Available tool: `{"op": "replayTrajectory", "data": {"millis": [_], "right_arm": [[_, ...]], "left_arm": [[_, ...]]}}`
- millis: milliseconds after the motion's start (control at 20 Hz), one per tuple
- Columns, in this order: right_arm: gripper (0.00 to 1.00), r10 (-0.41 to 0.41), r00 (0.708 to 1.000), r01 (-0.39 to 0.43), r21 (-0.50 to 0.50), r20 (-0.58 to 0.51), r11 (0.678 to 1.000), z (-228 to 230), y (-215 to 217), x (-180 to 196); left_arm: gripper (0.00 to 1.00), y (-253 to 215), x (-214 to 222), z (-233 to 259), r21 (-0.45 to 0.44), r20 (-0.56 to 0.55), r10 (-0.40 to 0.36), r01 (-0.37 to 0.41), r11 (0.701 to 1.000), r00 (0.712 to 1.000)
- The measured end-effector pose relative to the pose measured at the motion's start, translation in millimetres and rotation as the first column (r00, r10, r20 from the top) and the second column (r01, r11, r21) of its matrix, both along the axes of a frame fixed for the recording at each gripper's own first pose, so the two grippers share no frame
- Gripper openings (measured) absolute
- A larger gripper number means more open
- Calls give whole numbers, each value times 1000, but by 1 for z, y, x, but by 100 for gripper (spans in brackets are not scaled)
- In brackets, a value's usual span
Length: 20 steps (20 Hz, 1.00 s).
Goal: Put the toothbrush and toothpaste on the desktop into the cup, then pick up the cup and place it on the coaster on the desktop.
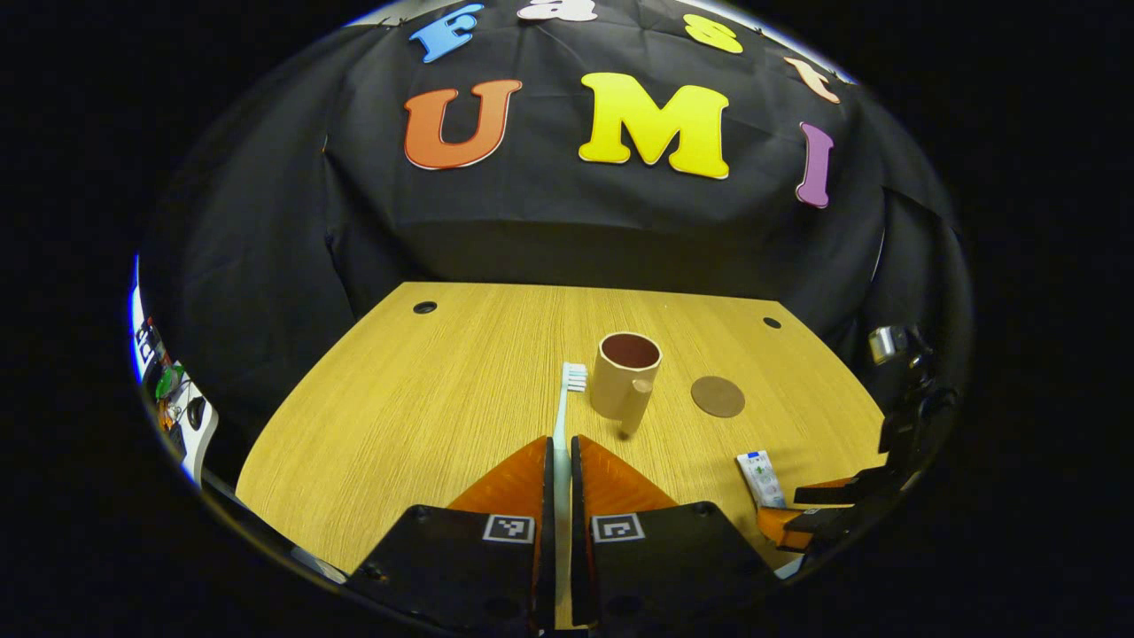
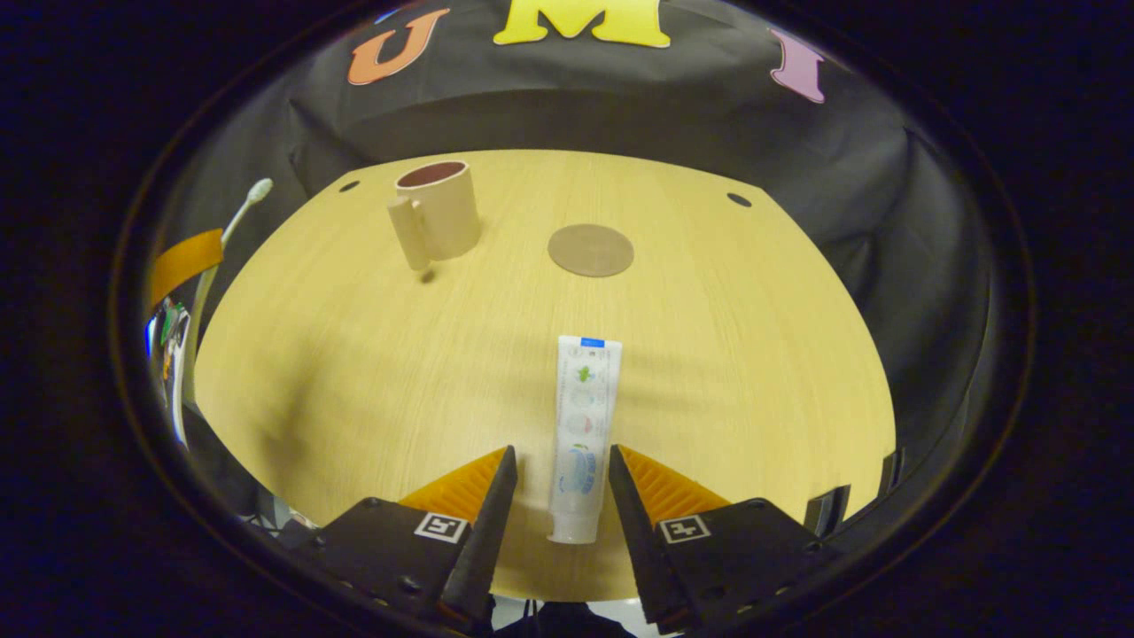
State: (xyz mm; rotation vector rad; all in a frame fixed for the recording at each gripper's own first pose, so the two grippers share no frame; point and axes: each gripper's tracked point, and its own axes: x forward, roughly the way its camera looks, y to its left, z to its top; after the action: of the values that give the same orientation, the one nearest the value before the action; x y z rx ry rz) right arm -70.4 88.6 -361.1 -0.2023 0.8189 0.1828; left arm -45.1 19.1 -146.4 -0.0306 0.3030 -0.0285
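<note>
**Wooden desktop, toothbrush gripped, toothpaste straddled**

Wooden desktop [image 2: 354,372] carries all items. The left gripper [image 1: 559,461] clamps the toothbrush [image 1: 567,399], bristles just beside the cup [image 1: 625,377]. The right gripper [image 2: 556,483] stands wide, astride the lying toothpaste [image 2: 580,425]. Beyond it, right of the cup, lies the coaster [image 2: 590,250].

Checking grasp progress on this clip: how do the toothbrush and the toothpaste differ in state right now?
The toothbrush is clamped between the left hand-held gripper's fingers, bristles pointing ahead toward the cup; the toothpaste lies flat on the desktop, the right hand-held gripper open around it, not yet squeezing. Neither is in the cup.
</note>
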Motion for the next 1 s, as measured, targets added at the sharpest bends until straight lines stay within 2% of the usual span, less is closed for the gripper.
{"op": "replayTrajectory", "data": {"millis": [100, 200, 300, 400, 450, 550, 700, 1000], "right_arm": [[60, -37, 999, 37, -11, -28, 999, -8, -4, 4], [48, -79, 995, 80, 5, -57, 997, -12, -6, 7], [42, -112, 987, 112, -10, -119, 994, -21, -11, 4], [42, -142, 978, 145, 10, -154, 989, -23, -10, 0], [37, -147, 977, 153, 24, -154, 988, -22, -6, 2], [31, -137, 979, 148, 65, -154, 987, -19, -5, 0], [31, -101, 990, 109, 87, -99, 990, -5, -9, 3], [31, -28, 999, 25, 100, 26, 995, 57, -21, 8]], "left_arm": [[10, 2, 2, 14, -3, 24, -17, 17, 1000, 1000], [10, 4, 7, 25, -17, 42, -36, 36, 999, 998], [10, 4, 15, 43, -13, 75, -67, 68, 998, 995], [10, 3, 28, 55, -21, 99, -99, 101, 995, 990], [10, 2, 34, 60, -25, 109, -110, 113, 993, 988], [10, -1, 53, 73, -26, 133, -123, 128, 991, 983], [10, -8, 77, 89, -60, 170, -129, 141, 988, 977], [10, -39, 133, 110, -114, 223, -121, 150, 982, 967]]}}
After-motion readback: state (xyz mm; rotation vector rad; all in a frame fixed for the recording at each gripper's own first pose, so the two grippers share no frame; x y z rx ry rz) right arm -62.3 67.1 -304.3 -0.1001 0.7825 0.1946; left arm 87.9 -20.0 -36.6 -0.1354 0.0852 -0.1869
